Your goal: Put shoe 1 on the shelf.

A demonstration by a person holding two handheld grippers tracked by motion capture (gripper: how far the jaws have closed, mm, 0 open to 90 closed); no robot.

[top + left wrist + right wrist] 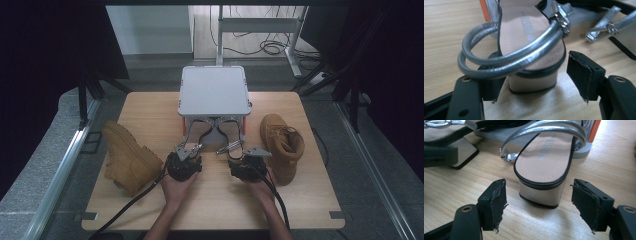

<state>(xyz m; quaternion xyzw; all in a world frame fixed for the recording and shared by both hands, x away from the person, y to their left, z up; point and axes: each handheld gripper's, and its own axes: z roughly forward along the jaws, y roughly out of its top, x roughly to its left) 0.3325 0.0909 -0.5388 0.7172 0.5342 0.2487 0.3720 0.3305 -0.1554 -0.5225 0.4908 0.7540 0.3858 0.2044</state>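
Two silver strappy sandals lie heel-first toward me under a grey stand (215,90). The left sandal (196,132) has its block heel (534,83) between the jaws of my left gripper (536,86), which stands open; the looped ankle strap (506,58) hangs over the left jaw, and the right pad (581,75) is clear of the heel. My right gripper (541,203) is open too, with the right sandal's heel (541,193) just ahead of its worn pads. From above, the left gripper (189,156) and right gripper (239,158) sit side by side.
A tan boot (130,160) lies on its side at the table's left. A second tan boot (282,145) stands right of the stand. An orange leg (483,10) of the stand is next to the left sandal. Bare wooden tabletop (215,200) lies near me.
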